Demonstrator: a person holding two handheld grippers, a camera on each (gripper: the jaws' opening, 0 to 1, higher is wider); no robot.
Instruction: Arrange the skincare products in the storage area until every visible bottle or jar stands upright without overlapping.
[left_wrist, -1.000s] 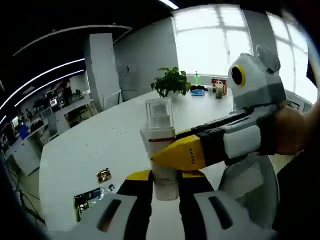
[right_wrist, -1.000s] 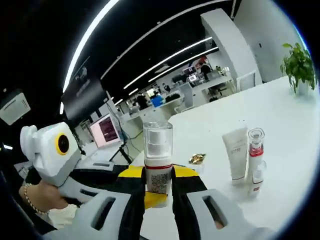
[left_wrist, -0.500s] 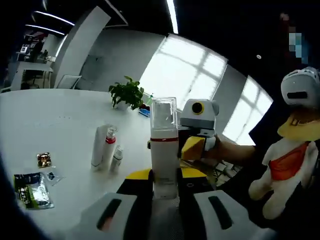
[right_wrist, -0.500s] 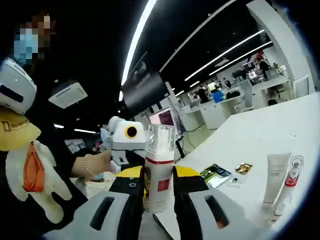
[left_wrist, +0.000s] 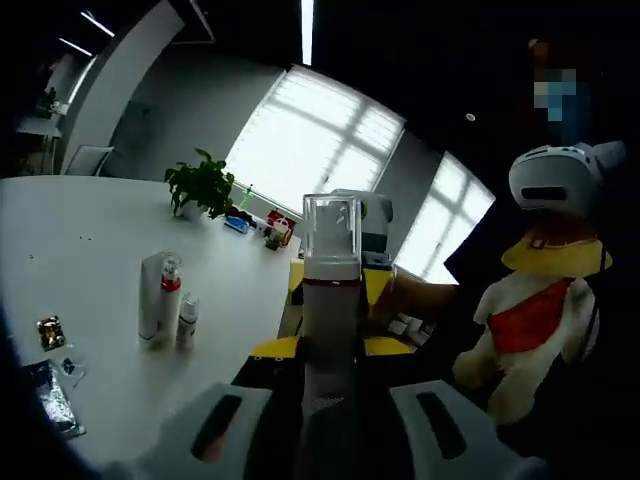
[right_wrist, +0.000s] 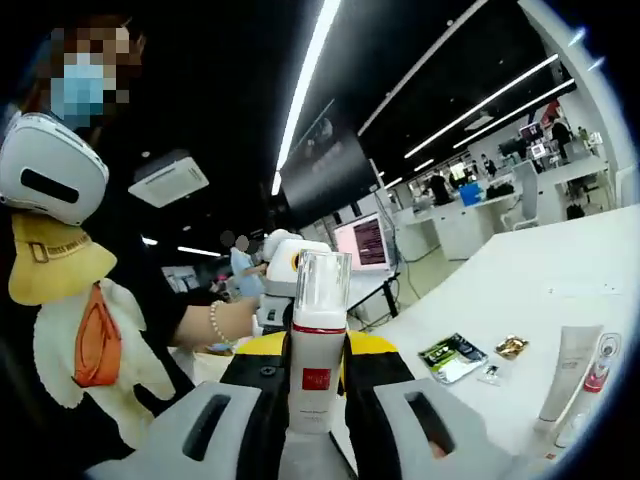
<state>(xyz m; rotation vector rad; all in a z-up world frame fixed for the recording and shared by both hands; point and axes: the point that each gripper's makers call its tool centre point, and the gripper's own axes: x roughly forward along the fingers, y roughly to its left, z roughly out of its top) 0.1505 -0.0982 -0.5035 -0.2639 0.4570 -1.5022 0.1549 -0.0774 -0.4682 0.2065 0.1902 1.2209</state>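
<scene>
A white pump bottle (left_wrist: 330, 300) with a clear cap and a red band stands upright in the air, off the table. My left gripper (left_wrist: 330, 352) is shut on its lower body. From the far side, my right gripper (left_wrist: 336, 283) faces it, with yellow jaw tips against the same bottle. In the right gripper view the bottle (right_wrist: 318, 350) shows a red square label, and my right gripper (right_wrist: 318, 348) is shut on it. The left gripper (right_wrist: 291, 268) sits behind it in a hand. A white tube (left_wrist: 152, 308) and a red-banded bottle (left_wrist: 171, 300) stand on the table (left_wrist: 90, 250).
A small white bottle (left_wrist: 187, 320) stands beside the tube. Foil sachets (left_wrist: 48, 332) and a dark packet (right_wrist: 454, 356) lie on the table. A potted plant (left_wrist: 200, 185) is at the far end. A person with a plush toy (left_wrist: 535, 300) stands close on the right.
Both views have swung round with the bottle still held. The right gripper, which gripped from the side a second ago, now faces the left one across the bottle.
</scene>
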